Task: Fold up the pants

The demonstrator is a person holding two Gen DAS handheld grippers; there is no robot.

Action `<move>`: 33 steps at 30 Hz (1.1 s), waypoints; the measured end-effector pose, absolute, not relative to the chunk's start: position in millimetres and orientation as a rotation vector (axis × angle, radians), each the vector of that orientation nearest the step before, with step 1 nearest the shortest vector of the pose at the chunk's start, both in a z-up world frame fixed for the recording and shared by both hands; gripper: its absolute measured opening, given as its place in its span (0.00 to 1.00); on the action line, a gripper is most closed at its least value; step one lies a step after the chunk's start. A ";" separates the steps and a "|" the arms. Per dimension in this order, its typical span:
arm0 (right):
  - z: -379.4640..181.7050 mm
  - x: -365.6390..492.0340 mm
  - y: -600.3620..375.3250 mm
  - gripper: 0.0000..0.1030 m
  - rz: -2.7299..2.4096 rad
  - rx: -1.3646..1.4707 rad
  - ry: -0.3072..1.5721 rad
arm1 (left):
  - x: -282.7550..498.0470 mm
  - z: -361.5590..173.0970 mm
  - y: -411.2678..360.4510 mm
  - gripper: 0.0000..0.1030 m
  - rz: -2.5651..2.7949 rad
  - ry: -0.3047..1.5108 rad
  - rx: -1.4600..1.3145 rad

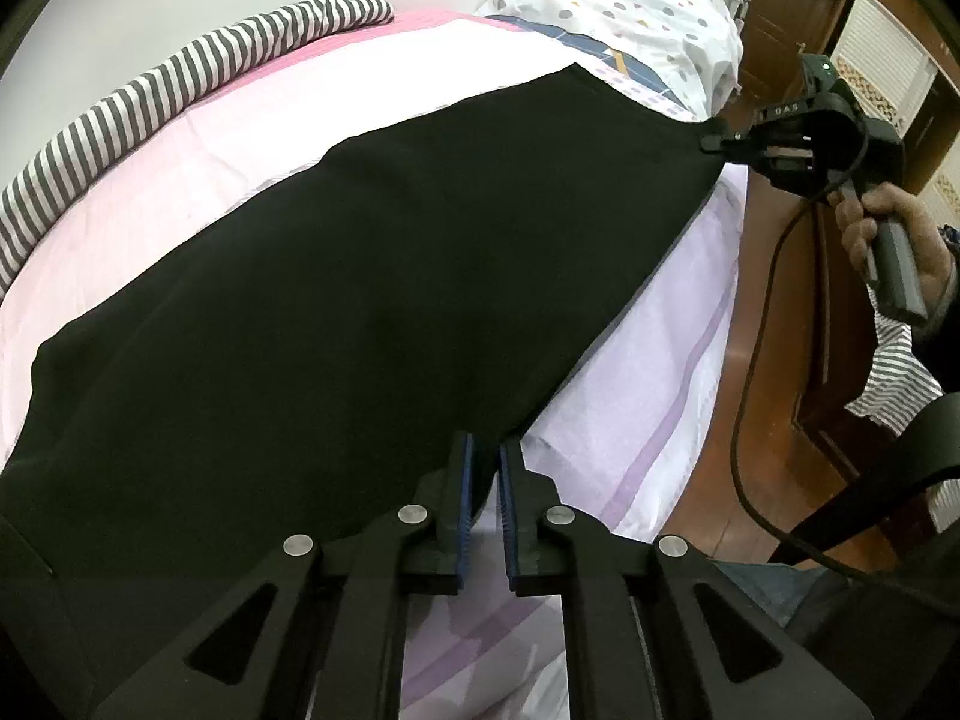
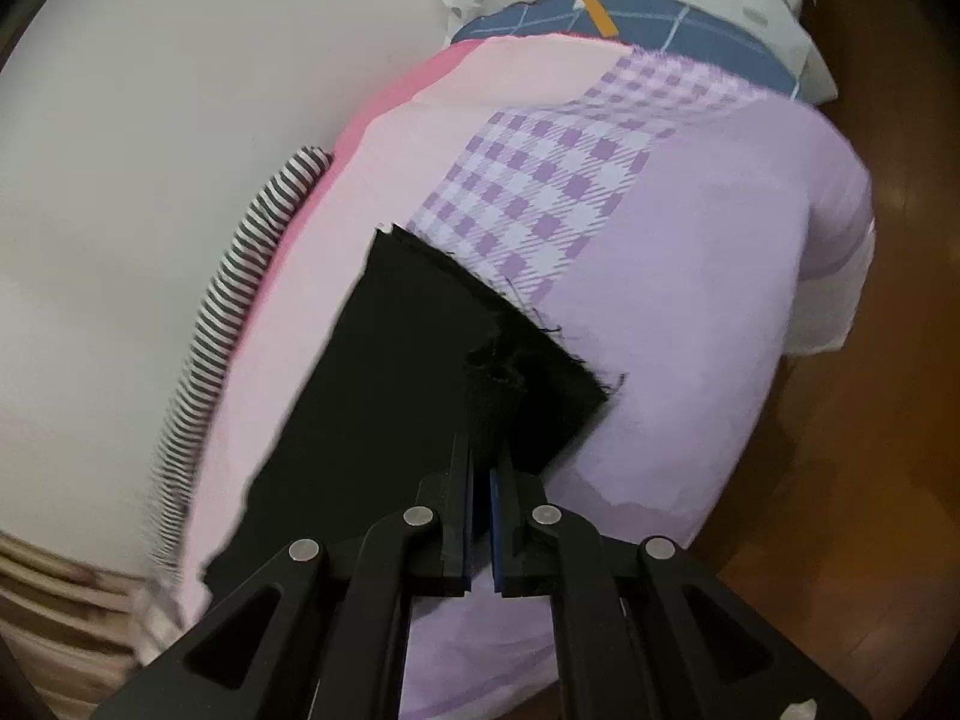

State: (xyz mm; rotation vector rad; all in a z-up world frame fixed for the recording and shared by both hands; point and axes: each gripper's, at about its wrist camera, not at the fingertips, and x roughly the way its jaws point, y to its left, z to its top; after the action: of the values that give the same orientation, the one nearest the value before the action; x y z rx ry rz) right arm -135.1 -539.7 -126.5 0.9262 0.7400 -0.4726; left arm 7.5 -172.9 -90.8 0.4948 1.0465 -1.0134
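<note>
Nearest the left wrist camera, the left tongs pinch the near edge of the black pants, which lie spread across the pink and lilac bed. Across the cloth, the right tongs grip its far corner.

Right wrist view: the right tongs clamp a frayed hem corner of the pants, lying over the bed beside a striped blanket.

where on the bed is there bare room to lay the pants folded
Free: the pink sheet between the black pants and the striped cloth; the lilac strip toward the floor. Crowded: the far end, by the dotted bedding.
</note>
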 end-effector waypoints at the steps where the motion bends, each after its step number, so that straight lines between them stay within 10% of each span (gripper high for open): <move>1: -127.9 -134.5 -539.2 0.05 -0.481 0.917 0.743 | 8.3 -90.8 -172.7 0.11 -1.015 1.051 0.489; 9: -127.1 -137.1 -550.8 0.05 -0.550 0.867 0.756 | 17.3 -88.5 -162.4 0.34 -1.030 1.091 0.408; 17: -111.1 -138.4 -568.0 0.27 -0.674 0.813 0.767 | 46.7 -71.8 -119.0 0.37 -0.920 1.047 0.207; 33: -43.8 72.3 -408.4 0.30 0.049 0.507 0.919 | 126.2 -65.7 17.7 0.40 -0.360 0.905 0.019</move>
State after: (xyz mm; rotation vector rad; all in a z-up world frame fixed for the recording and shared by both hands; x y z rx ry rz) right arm 72.3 -408.4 -43.8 0.5072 0.9186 0.0490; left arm 126.2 17.7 -65.7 0.0187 0.9046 -0.3596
